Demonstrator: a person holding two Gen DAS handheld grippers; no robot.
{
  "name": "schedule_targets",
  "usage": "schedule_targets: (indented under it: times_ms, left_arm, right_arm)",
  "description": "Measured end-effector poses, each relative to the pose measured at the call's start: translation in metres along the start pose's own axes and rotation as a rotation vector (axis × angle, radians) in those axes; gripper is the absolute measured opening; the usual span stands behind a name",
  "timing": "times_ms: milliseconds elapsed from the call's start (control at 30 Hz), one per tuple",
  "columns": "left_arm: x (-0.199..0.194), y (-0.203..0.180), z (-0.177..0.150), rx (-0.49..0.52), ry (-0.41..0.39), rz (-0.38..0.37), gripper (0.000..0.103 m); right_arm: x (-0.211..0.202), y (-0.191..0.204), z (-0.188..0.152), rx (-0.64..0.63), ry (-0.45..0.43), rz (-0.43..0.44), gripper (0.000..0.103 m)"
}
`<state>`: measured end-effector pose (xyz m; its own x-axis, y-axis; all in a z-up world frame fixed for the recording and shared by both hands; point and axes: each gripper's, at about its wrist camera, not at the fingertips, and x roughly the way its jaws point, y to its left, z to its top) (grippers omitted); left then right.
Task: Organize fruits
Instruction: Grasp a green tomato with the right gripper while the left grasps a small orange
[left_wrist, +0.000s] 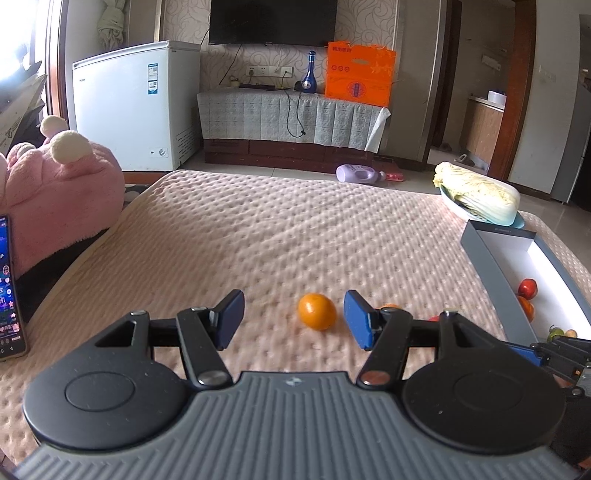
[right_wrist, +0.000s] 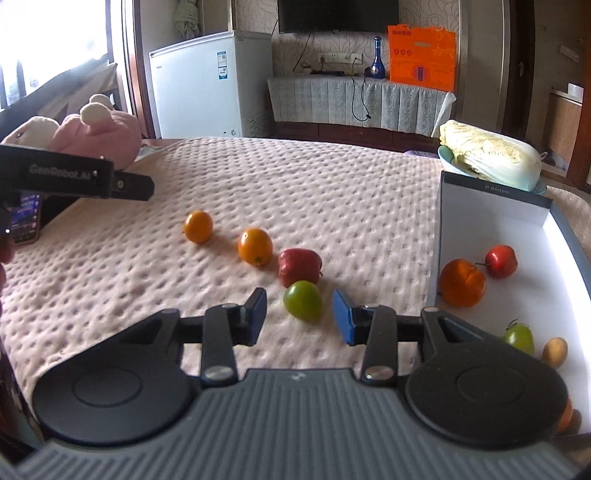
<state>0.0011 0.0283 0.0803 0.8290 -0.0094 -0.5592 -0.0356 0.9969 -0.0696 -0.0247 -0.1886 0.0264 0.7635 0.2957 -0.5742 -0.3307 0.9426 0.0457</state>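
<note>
My left gripper (left_wrist: 293, 319) is open over the quilted bed cover, with an orange fruit (left_wrist: 317, 311) lying between and just beyond its blue pads. My right gripper (right_wrist: 299, 316) is open, with a green fruit (right_wrist: 303, 301) between its fingertips. Behind the green fruit lie a red fruit (right_wrist: 298, 266) and two orange fruits (right_wrist: 254, 246) (right_wrist: 198, 226). A white open box (right_wrist: 491, 206) at the right holds an orange fruit (right_wrist: 461, 282), a red fruit (right_wrist: 500, 261), a green one (right_wrist: 519, 338) and a small brown one (right_wrist: 554, 352). The box also shows in the left wrist view (left_wrist: 517, 254).
A cabbage on a plate (right_wrist: 491, 158) sits behind the box. A pink plush toy (left_wrist: 55, 184) and a phone (left_wrist: 9, 288) lie at the left of the bed. A white freezer (left_wrist: 136, 103) and a cloth-covered cabinet (left_wrist: 291, 118) stand beyond the bed.
</note>
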Motion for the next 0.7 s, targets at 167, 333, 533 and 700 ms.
schedule_targets:
  times_ms: [167,333,533,700]
  left_arm:
    - [0.006,0.009,-0.003,-0.014,0.017,0.008,0.066]
    - [0.013,0.014,-0.005,-0.024,0.034,0.006,0.066]
    - [0.023,0.008,-0.009,-0.004,0.051,-0.010,0.066]
    - [0.032,-0.003,-0.012,0.010,0.065,-0.023,0.066]
  right_arm:
    - [0.010,0.003,-0.002,-0.006,0.012,-0.006,0.042]
    - [0.019,0.004,-0.001,0.002,0.028,-0.015,0.036]
    - [0.020,0.003,-0.001,-0.007,0.037,-0.032,0.028]
    - [0.012,0.000,0.000,-0.003,0.044,-0.022,0.028]
